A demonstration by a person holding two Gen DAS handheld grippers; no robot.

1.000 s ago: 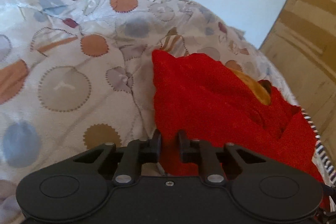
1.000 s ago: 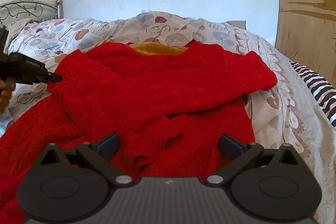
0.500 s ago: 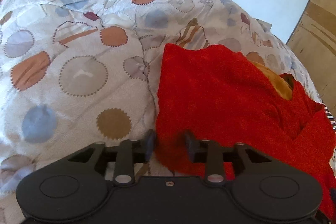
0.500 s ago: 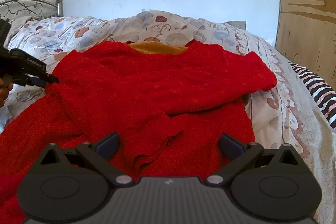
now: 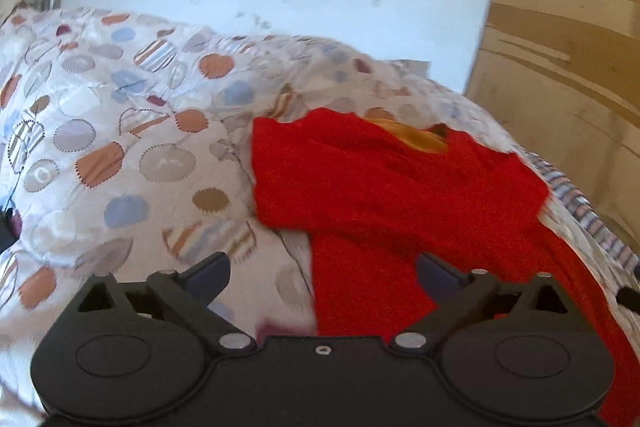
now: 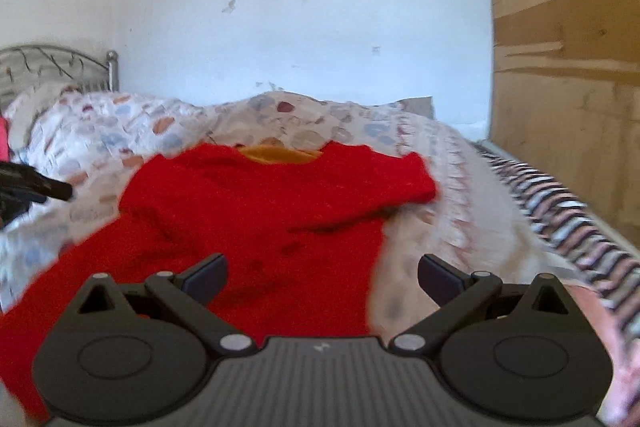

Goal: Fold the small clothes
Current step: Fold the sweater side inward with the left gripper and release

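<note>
A second ago the left gripper [image 5: 323,273] was pinching the edge of the red garment [image 5: 384,195]; now its fingers [image 5: 208,275] are opening wide, with nothing pressed between them, and only the garment's lower part and the quilt [image 5: 120,155] are lying beneath the gap. The garment is sitting farther from the camera than before, and more wall is showing above the quilt. The right gripper [image 6: 322,277] is standing with its fingers [image 6: 440,277] spread apart as before, holding nothing, and its view is also showing the garment smaller and lower, with blur at the edges.

The left wrist view is showing the garment's left edge against the patterned quilt, plus a sliver of striped fabric [image 5: 588,211] right of the garment. The right wrist view is showing the whole width of the garment [image 6: 256,219], the metal bed frame [image 6: 60,63] well left of it, the striped fabric [image 6: 560,211] running along its right, and the left gripper [image 6: 44,187] as a dark shape just left of the garment's shoulder.

The garment is lying on the quilt, one sleeve folded across its chest, an orange lining [image 6: 280,155] showing at the neck, its right sleeve end resting on the quilt.
</note>
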